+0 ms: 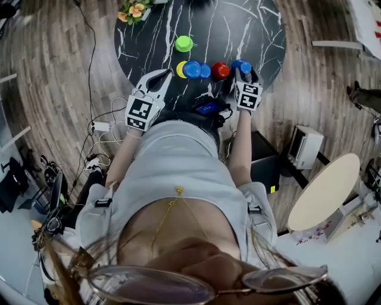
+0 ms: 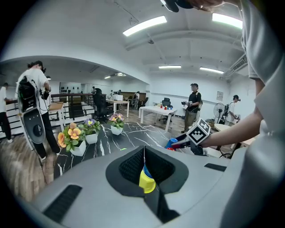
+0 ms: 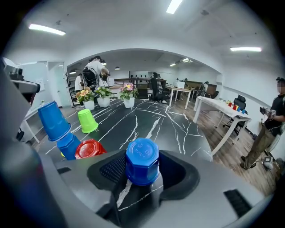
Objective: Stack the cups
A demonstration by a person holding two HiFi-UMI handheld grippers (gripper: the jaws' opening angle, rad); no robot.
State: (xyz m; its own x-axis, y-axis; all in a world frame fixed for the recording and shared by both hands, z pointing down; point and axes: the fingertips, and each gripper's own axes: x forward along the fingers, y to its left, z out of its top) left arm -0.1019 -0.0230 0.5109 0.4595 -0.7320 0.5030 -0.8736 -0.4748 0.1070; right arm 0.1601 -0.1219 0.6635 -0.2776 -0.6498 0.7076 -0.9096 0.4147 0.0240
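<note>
My right gripper [image 3: 142, 171] [image 1: 242, 70] is shut on an upside-down blue cup [image 3: 142, 161] [image 1: 241, 65] at the near edge of the black marble table [image 1: 238, 30]; both pads lie against its sides. To its left are a red cup [image 3: 89, 148] [image 1: 220, 71], two blue cups [image 3: 54, 120] [image 1: 191, 69] [image 1: 205, 71] and a yellow cup [image 1: 180, 69]. A green cup [image 1: 184, 43] [image 3: 87, 120] stands upside down farther back. My left gripper [image 1: 166, 74] [image 2: 144, 156] is shut, its tips right beside the yellow cup [image 2: 147, 181]; I cannot tell whether they touch.
Flower pots [image 1: 136, 10] [image 2: 73, 140] stand at the table's far left rim. Cables and a power strip [image 1: 100, 126] lie on the wood floor to the left. A white box [image 1: 305, 146] and a round tabletop [image 1: 324, 190] lie at the right. People stand farther back in the room.
</note>
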